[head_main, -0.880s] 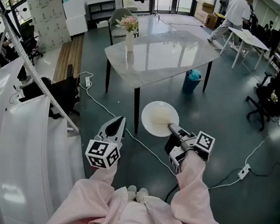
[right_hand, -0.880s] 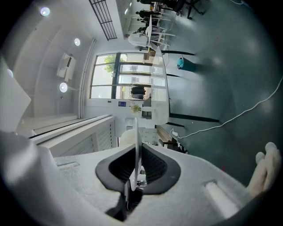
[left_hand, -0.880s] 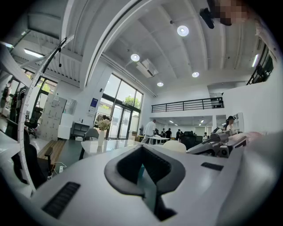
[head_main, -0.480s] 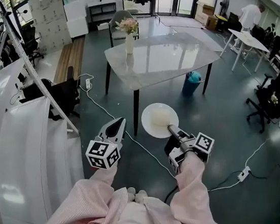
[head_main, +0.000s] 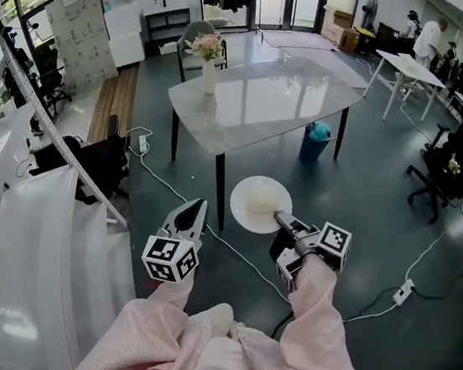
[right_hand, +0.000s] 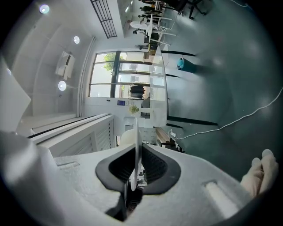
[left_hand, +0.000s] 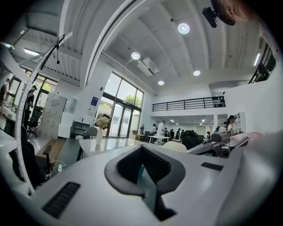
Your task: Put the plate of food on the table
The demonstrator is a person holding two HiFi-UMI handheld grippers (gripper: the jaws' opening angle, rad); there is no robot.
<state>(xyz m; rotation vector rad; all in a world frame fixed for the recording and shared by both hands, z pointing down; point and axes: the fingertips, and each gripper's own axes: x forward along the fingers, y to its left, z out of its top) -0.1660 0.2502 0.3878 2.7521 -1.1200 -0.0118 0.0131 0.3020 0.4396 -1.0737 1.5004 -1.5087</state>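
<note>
**Holding plate short of worktop**

Clamps white plate (head_main: 256, 202) by its rim in right gripper (head_main: 281, 219) fingers, above floor beside worktop (head_main: 260, 99) leg (pale inside, food unclear). Carries left gripper (head_main: 194, 208) fingers closed, empty.

The person is wearing a pink, finely striped shirt with long sleeves (head_main: 318, 318). The left gripper (head_main: 196, 206) is showing a white pointed shell around a dark hollow. The right gripper (head_main: 279, 217) is looking greyer, with black parts. Each is carrying a white marker cube (head_main: 169, 258) printed with black squares. White shoes (head_main: 223, 314) are peeking out below.
</note>
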